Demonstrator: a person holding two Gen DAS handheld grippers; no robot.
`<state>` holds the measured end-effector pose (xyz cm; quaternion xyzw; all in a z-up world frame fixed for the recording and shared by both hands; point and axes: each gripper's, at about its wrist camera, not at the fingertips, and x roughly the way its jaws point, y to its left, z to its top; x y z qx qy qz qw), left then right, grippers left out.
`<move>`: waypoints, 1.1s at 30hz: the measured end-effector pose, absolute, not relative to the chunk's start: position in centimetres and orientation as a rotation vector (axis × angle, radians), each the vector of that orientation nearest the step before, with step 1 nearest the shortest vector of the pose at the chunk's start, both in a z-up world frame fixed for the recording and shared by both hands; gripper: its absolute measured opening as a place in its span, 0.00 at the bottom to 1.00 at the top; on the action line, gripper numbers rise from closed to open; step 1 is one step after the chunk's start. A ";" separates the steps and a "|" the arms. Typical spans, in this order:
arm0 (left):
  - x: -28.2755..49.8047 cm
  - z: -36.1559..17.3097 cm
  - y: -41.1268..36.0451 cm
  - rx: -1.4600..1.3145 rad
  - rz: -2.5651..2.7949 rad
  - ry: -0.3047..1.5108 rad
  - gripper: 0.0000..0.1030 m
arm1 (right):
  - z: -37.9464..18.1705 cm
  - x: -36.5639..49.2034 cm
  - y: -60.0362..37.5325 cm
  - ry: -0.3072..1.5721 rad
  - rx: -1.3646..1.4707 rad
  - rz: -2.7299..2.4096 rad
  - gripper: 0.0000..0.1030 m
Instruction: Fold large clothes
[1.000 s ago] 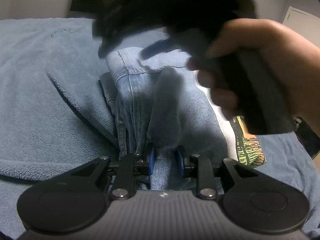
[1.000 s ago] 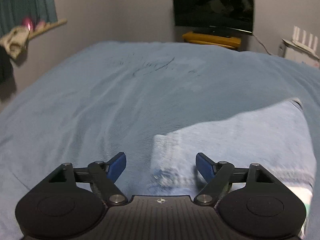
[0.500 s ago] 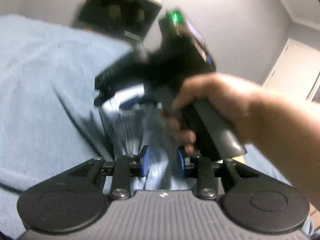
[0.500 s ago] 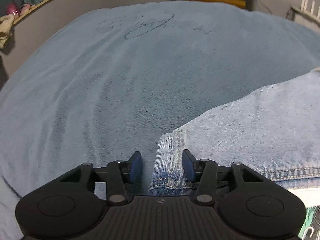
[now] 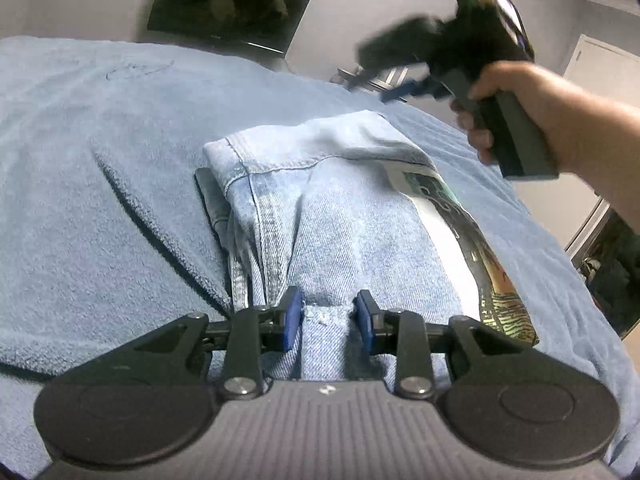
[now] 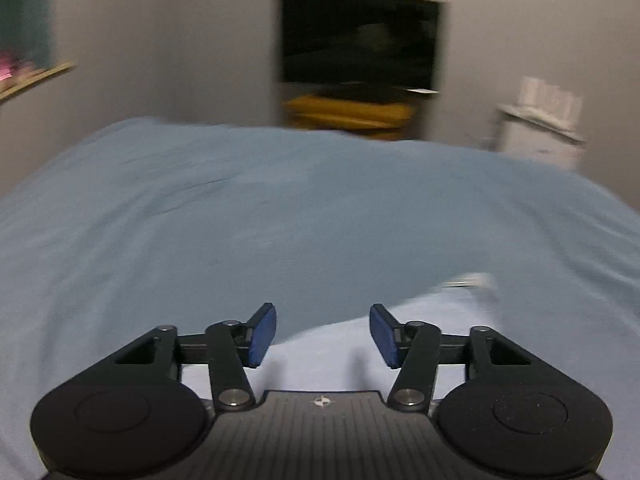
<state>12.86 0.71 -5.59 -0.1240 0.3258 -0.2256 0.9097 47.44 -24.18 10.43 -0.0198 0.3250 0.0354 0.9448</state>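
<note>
Folded light-blue denim jeans [image 5: 352, 216], lying on a blue fleece blanket [image 5: 100, 168] over a bed, atop a white printed garment [image 5: 476, 252]. Left gripper [image 5: 328, 316]: blue pads clamped on a denim fold at the near edge. Right gripper [image 6: 322, 334]: raised above the jeans, jaws apart, grasping nothing. Dark wall-mounted television [image 6: 358, 38] beyond.

Home bedroom — blanket-covered bed [image 6: 280, 208], wall television [image 6: 358, 38], door [image 5: 600, 64].
</note>
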 end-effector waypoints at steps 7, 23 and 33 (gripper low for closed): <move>13.6 -6.2 1.1 -0.288 -0.478 0.684 0.29 | 4.4 50.7 -26.6 0.823 -0.038 -0.065 0.31; 15.1 -6.8 1.5 -0.309 -0.484 0.702 0.32 | 5.9 36.8 -26.7 0.577 -0.055 0.063 0.55; 14.8 -6.0 0.9 -0.287 -0.475 0.716 0.32 | 2.9 18.1 -27.8 0.589 -0.028 -0.035 0.76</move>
